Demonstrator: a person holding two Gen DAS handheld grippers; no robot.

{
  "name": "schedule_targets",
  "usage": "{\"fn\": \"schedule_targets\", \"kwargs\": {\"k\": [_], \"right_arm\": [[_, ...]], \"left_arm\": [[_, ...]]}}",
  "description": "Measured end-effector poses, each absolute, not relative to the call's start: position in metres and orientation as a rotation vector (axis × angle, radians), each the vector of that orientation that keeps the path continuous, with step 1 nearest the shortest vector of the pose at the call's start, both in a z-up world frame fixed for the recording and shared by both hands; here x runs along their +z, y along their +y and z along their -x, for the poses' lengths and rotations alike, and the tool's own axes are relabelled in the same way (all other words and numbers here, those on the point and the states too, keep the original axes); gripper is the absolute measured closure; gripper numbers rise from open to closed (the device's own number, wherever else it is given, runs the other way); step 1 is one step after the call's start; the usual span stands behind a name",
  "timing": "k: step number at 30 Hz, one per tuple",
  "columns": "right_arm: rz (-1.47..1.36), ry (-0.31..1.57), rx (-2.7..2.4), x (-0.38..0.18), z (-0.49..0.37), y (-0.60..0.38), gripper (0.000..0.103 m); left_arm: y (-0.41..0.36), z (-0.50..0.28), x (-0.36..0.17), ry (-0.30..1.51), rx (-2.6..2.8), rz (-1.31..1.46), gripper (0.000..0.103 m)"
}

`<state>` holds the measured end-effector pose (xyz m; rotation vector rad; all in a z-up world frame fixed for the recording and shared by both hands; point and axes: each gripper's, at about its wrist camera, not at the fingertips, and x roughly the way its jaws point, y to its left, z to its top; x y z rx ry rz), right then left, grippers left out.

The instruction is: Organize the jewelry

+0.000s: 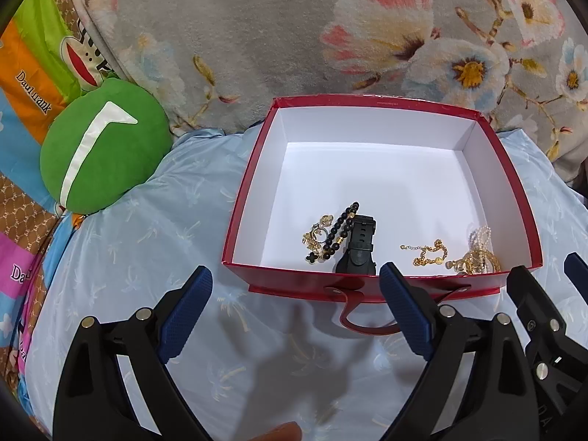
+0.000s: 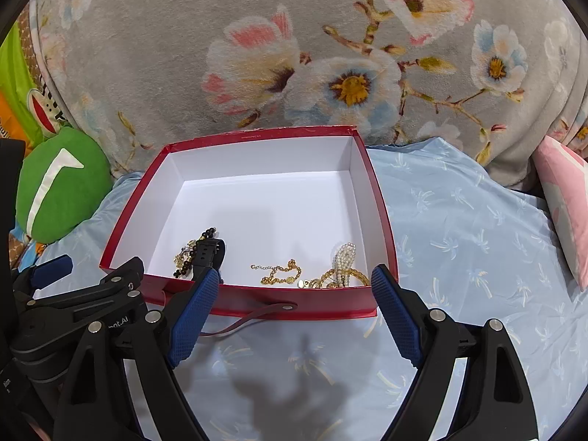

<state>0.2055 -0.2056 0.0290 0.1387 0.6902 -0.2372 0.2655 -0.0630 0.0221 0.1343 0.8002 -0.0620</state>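
A red box (image 1: 382,283) with a white inside sits open on a pale blue sheet (image 1: 147,257), its near wall carrying a red strap handle (image 1: 362,321). All the jewelry lies along the near edge of the box floor: a black watch (image 1: 358,248) beside a black bead bracelet (image 1: 340,229) and a small gold charm chain (image 1: 316,237) on the left, a gold chain (image 1: 428,253) in the middle, and a pearl strand (image 2: 343,259) tangled with gold bangles (image 1: 477,261) at the right. The left gripper (image 1: 296,310) hovers just in front of the box, jaws spread wide and grasping nothing. The right gripper (image 2: 294,316) hangs beside it, likewise released and empty. A green cushion (image 1: 103,150) rests left of the box, a grey flowered blanket (image 1: 257,36) behind it
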Motion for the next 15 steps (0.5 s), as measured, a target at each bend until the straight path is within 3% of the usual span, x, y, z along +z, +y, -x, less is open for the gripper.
{"fn": "schedule_targets", "kwargs": {"k": [15], "right_arm": [[-0.138, 0.691, -0.237, 0.0287, -0.2062, -0.2054, 0.02]], "left_arm": [[-0.0627, -0.2673, 0.0206, 0.813, -0.061, -0.124, 0.013]]}}
